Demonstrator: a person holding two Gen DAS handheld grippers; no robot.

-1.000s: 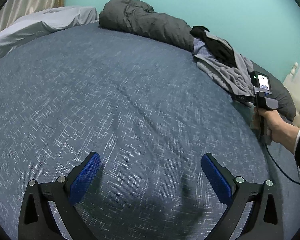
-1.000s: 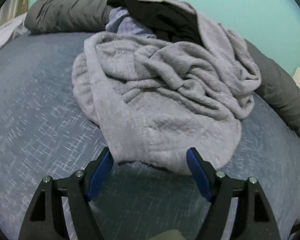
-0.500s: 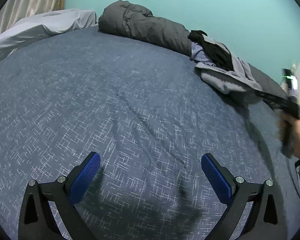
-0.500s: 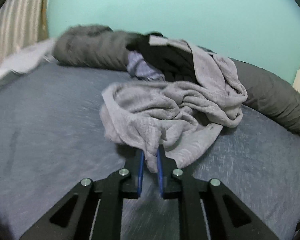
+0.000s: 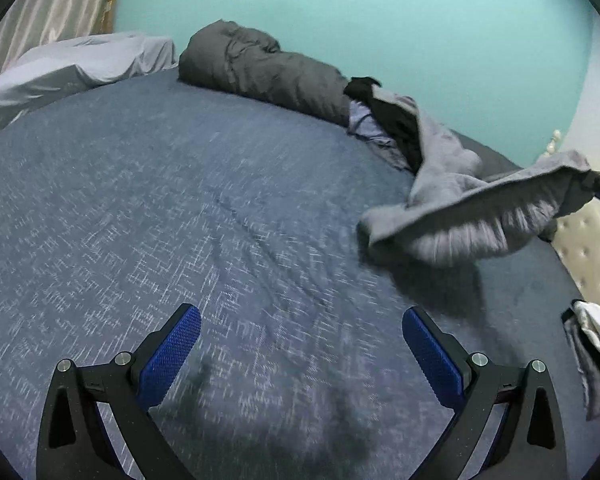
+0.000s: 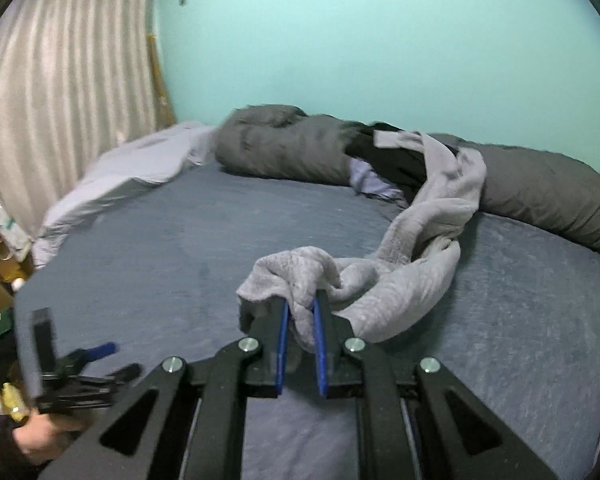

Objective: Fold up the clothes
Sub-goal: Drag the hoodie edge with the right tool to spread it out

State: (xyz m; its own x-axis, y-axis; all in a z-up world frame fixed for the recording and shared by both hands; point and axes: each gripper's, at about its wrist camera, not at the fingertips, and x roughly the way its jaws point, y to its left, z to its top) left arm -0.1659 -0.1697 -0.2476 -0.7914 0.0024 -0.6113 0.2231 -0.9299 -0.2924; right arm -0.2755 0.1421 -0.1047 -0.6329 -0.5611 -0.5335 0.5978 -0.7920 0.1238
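- The right tongs are closed on a fold of the grey garment, the cloth pinched between the blue pads.
- From that pinch the garment trails in a twisted rope across the bed and back up to the clothes pile against the far side.
- In the left wrist view the garment hangs stretched and blurred above the bed, lifted at its right end, with its other end still on the pile.
- The left tongs are wide open and hold nothing, hovering over bare bedspread, well apart from the garment.
- A dark grey duvet lies rolled along the far edge of the bed, under and beside the pile.
- A pale pillow sits at the far left corner.
- The person's hand holding the left tool shows blurred at the lower left of the right wrist view.
- The wall behind is turquoise.
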